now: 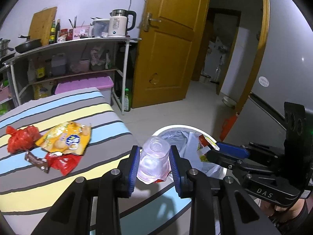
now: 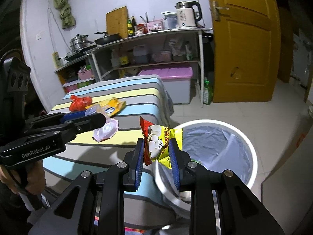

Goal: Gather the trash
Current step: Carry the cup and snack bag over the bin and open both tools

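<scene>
My left gripper (image 1: 154, 156) is shut on a clear plastic cup (image 1: 153, 159), held over the striped table's edge beside the white trash bin (image 1: 176, 128). It also shows in the right wrist view (image 2: 105, 127). My right gripper (image 2: 156, 148) is shut on a red-and-yellow snack wrapper (image 2: 159, 141), held at the bin's (image 2: 252, 150) near rim. On the striped table (image 1: 58, 186) lie an orange snack bag (image 1: 66, 140), a red plastic bag (image 1: 21, 138), a brown wrapper (image 1: 37, 160) and a red wrapper (image 1: 62, 161).
The bin has a grey liner (image 2: 213, 146) and stands on the tiled floor (image 2: 225, 109). A metal kitchen shelf (image 1: 68, 43) with a kettle (image 1: 120, 23) and bottles is behind the table. An orange door (image 1: 168, 45) stands open. A green bottle (image 2: 207, 92) is by the shelf.
</scene>
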The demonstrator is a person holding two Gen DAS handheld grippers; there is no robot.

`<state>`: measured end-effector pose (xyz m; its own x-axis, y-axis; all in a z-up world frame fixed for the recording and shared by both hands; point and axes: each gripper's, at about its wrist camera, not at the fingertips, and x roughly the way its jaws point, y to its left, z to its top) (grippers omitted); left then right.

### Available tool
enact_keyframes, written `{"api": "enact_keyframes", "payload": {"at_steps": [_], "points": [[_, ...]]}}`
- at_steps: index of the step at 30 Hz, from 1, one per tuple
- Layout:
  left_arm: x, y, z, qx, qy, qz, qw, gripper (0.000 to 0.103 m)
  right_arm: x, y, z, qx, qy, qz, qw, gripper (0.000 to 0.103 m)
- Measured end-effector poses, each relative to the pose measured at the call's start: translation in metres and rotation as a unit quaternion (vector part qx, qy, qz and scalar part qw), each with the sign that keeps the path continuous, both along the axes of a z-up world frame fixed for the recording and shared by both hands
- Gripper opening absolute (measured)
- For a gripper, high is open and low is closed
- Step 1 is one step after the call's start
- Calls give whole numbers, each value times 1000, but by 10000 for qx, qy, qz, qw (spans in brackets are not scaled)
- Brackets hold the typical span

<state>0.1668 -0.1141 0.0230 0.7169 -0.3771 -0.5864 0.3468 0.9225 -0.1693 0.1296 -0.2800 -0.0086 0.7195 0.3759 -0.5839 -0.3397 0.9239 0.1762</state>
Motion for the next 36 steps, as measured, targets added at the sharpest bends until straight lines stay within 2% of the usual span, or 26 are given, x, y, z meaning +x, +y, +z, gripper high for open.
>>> {"api": "enact_keyframes", "payload": {"at_steps": [10,27,29,33,36], "points": [[17,-34,-16,42,149,-298,9994,31,9,-32,-17,35,212,-337,9992,26],[51,-75,-58,253,725,-607,9952,31,28,-61,-50,57,674,-674,9954,26],[54,-79,-63,296,795,-603,9946,31,30,-63,-54,50,726,-719,9948,27],[56,-78,-68,238,888,-606,9939,40,31,-65,-58,11,766,-784,9940,32],[56,-75,-69,210,904,-592,9939,41,31,-66,-58,11,736,-811,9940,37]]}}
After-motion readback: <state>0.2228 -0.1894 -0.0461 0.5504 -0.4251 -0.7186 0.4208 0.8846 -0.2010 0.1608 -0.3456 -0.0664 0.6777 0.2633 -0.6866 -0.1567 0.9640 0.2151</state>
